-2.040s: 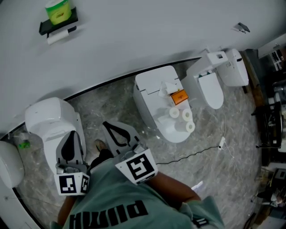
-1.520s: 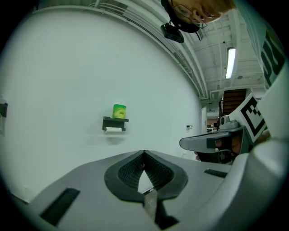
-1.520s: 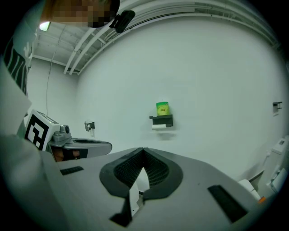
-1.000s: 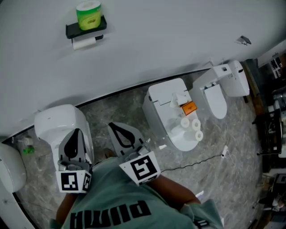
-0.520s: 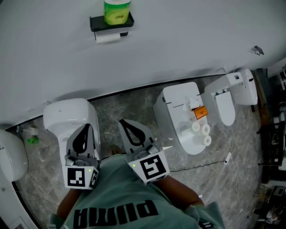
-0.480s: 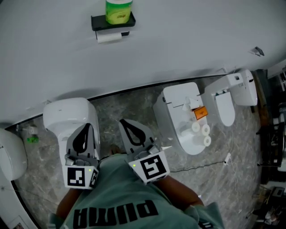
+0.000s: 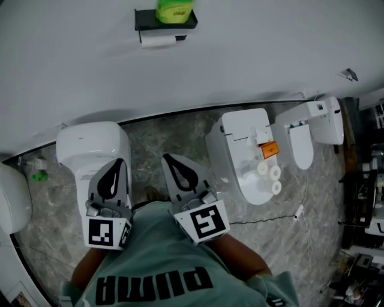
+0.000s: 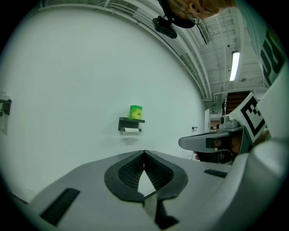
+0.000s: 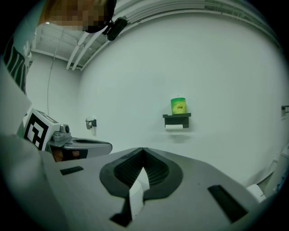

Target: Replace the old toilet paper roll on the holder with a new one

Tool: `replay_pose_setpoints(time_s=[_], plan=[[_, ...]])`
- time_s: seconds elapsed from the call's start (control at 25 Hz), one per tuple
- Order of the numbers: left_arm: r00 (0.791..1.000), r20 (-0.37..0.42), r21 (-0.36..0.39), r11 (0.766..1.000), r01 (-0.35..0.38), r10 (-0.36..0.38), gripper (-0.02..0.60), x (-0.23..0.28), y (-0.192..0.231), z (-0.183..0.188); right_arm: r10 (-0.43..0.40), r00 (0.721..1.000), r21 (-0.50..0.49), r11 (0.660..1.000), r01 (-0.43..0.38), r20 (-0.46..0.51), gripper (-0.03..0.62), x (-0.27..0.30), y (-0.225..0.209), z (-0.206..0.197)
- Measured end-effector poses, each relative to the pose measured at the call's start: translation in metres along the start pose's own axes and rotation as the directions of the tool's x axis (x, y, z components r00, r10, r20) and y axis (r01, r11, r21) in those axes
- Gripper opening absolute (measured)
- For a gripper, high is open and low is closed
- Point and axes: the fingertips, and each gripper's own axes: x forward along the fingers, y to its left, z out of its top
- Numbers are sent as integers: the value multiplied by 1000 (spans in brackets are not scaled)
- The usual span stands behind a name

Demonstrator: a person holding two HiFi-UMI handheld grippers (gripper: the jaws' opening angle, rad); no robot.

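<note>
A black wall holder point(image 7: 165, 19) carries a green-wrapped pack point(image 7: 174, 11) on top and a white paper roll point(image 7: 157, 41) below. The left gripper view shows the holder point(image 8: 131, 122) small and far ahead, as does the right gripper view point(image 9: 177, 118). My left gripper point(image 7: 118, 160) and right gripper point(image 7: 166, 157) are held side by side, pointing at the wall, both shut with nothing between the jaws. Three white rolls point(image 7: 268, 174) lie on a toilet lid to the right, beside an orange object point(image 7: 269, 149).
A white toilet point(image 7: 93, 144) stands just below the left gripper. A second toilet point(image 7: 231, 144) and a third with its lid raised point(image 7: 306, 129) stand to the right. A black cable point(image 7: 264, 222) runs over the marbled floor. A small fixture point(image 9: 91, 122) is on the wall.
Both grippers have edged forward toward the wall, still shut. In the head view the holder has shifted right and up toward the top edge.
</note>
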Motion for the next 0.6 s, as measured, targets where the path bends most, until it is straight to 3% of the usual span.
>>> replay_pose_setpoints(time_s=[0.28, 0.6], plan=[[1000, 1, -21, 1000, -4, 4, 5, -2, 1, -1, 16, 1000, -19, 1000, -16, -18, 3, 2, 5, 3], [997, 5, -26, 997, -79, 79, 5, -14, 11, -2, 91, 996, -21, 996, -91, -14, 3, 12, 18, 5]])
